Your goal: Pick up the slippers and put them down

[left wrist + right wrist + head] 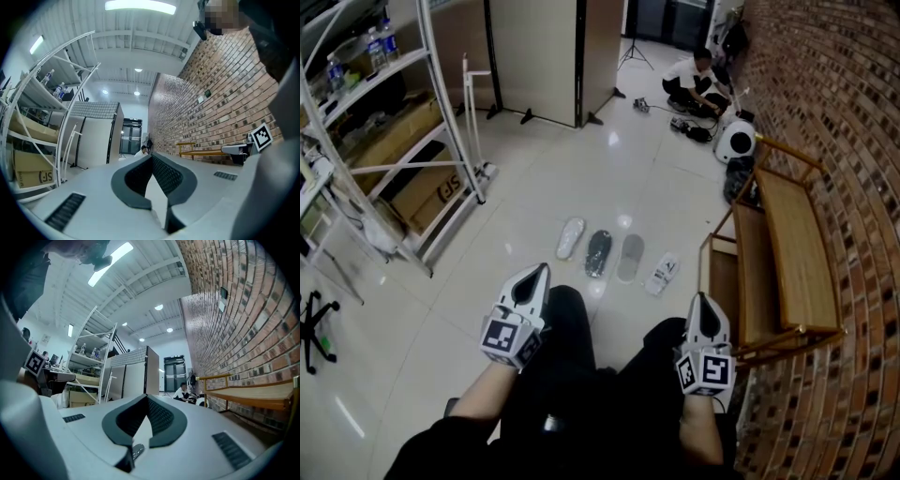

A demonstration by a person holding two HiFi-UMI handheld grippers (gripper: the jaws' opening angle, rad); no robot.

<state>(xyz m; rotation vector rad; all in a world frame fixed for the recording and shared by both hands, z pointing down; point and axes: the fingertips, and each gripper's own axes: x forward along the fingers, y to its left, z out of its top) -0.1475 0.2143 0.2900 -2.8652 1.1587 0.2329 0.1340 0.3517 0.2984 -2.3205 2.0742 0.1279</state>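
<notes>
Seated, I hold white left gripper (541,272) and white right gripper (701,300) clenched shut, empty; white slipper (570,238), dark grey slipper (598,253), pale grey slipper (630,257), white patterned slipper (662,274) lie in row on glossy tiled floor (534,178), well ahead; row fits awaiting pickup or already set down; hands best kept level, steady.

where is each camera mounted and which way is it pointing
Head view: on the person's head, looking steeply down at four slippers on the floor; forearms, legs, left gripper and right gripper show.
Left gripper view: on the left gripper, looking about level along its closed jaws, brick wall at right; the person's dark clothing at right.
Right gripper view: on the right gripper, level along its closed jaws; dark clothing at top left.
Shared: all three show the wooden bench and a crouching person.
</notes>
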